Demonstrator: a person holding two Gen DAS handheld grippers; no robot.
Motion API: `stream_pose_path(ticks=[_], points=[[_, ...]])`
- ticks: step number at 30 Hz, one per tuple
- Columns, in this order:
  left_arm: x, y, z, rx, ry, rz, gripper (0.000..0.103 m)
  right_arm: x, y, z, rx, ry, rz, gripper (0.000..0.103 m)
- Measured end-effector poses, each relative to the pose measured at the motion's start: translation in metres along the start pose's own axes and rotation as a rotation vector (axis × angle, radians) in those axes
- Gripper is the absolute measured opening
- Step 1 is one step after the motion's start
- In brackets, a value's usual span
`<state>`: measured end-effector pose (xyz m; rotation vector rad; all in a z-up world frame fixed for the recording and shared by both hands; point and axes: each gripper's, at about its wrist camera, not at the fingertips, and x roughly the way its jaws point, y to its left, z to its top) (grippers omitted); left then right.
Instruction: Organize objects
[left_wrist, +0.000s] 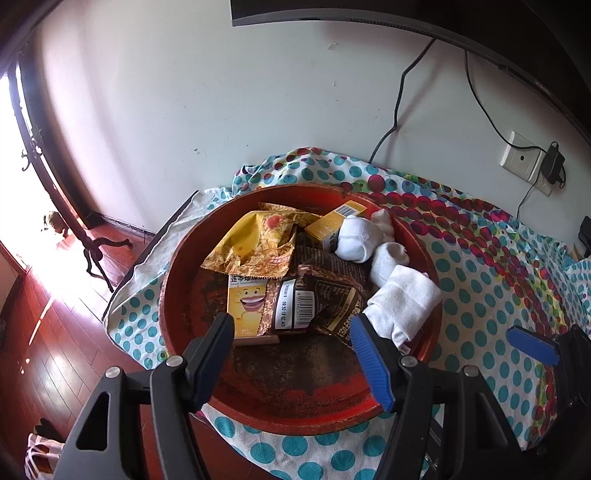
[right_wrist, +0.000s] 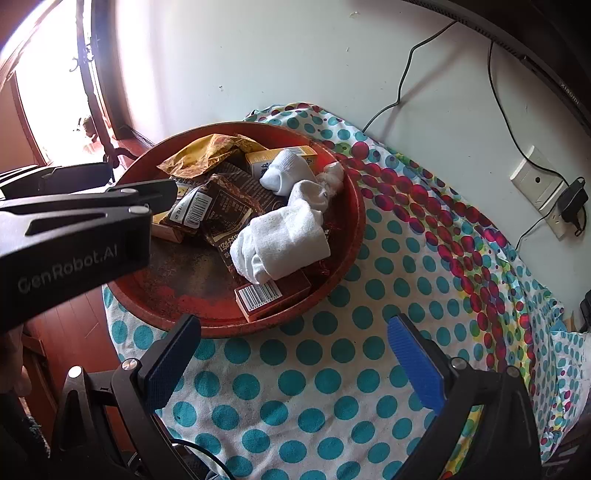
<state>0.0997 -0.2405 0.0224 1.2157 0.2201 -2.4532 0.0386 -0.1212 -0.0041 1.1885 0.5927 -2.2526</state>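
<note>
Socks (left_wrist: 402, 299) in the red bowl (left_wrist: 177, 295) – soft, light, squashy, piled on shiny packets (left_wrist: 325, 306). Best pinched across the fat rolled middle. Left claw (left_wrist: 295, 354) wide and empty above the bowl; right claw (right_wrist: 291, 362) wide and empty over the dotted cloth (right_wrist: 332, 387).

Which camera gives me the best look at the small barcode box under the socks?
Right wrist. The barcode box lies in plain sight at the bowl's near rim, label up. In the left wrist view the folded sock and blue pad hide nearly all of it.
</note>
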Motion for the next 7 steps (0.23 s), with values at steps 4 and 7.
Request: stream_pose_path(ticks=[4,7], points=[[0.0024,-0.0037,-0.0004,0.004,0.012,0.008,0.067,0.0010,0.0007,-0.0002,-0.005,0.006,-0.005,0.100],[0.0033,-0.0043,-0.0024,0.020,0.019,0.020,0.067,0.0017,0.0002,-0.0007,-0.002,0.014,-0.001,0.100]])
